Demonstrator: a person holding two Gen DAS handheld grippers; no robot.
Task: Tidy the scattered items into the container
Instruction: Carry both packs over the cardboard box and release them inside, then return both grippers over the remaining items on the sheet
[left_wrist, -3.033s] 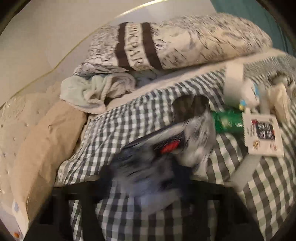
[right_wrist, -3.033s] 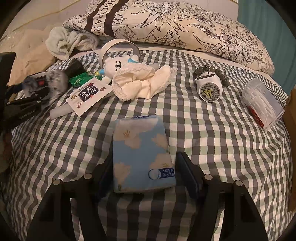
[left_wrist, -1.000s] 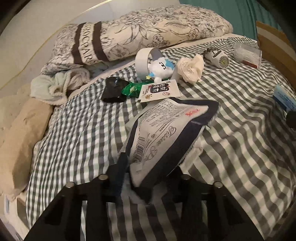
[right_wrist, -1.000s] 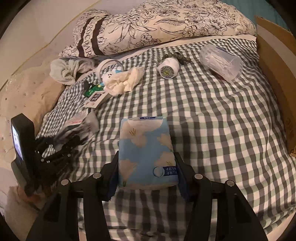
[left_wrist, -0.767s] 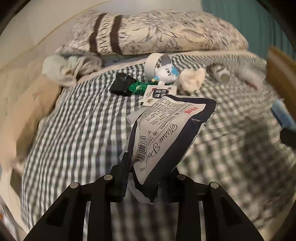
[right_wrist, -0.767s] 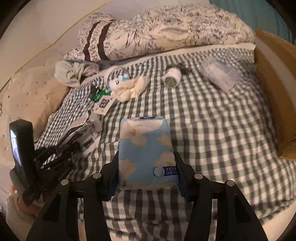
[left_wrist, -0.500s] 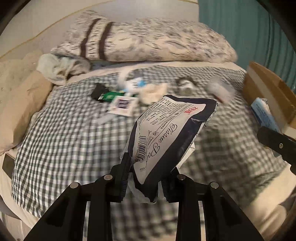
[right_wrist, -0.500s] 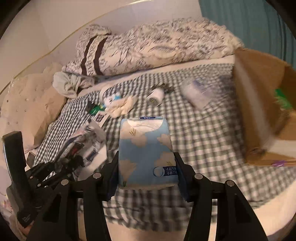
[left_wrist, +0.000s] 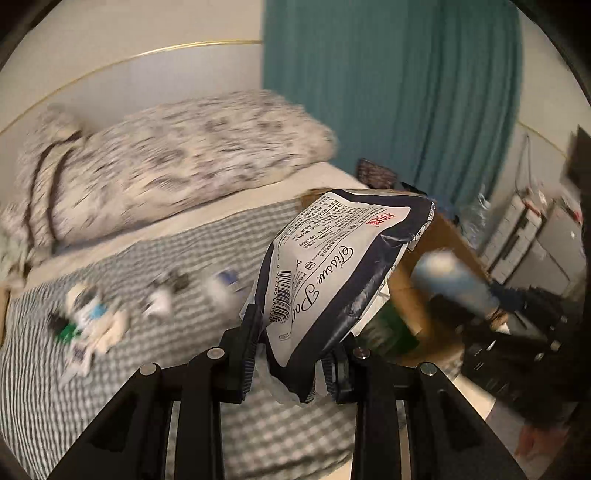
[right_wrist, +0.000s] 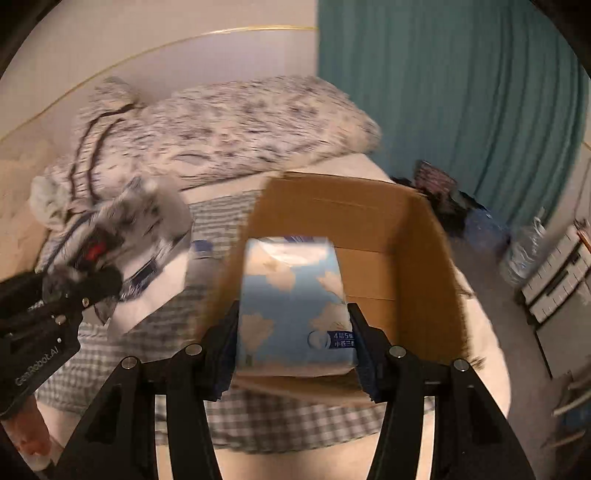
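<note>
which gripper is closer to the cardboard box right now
Right. The right gripper, clamped on the blue tissue pack, is at the cardboard box, its open top just ahead. The left gripper, holding the dark-edged tissue packet, is off to the box's side over the bed.

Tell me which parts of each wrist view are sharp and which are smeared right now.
Left wrist view: white, navy-edged tissue pack in the left gripper is sharp; checked bedspread smeared. Right wrist view: blue cloud-print tissue pack in the right gripper fairly sharp; brown cardboard box and floral pillow streaked.
</note>
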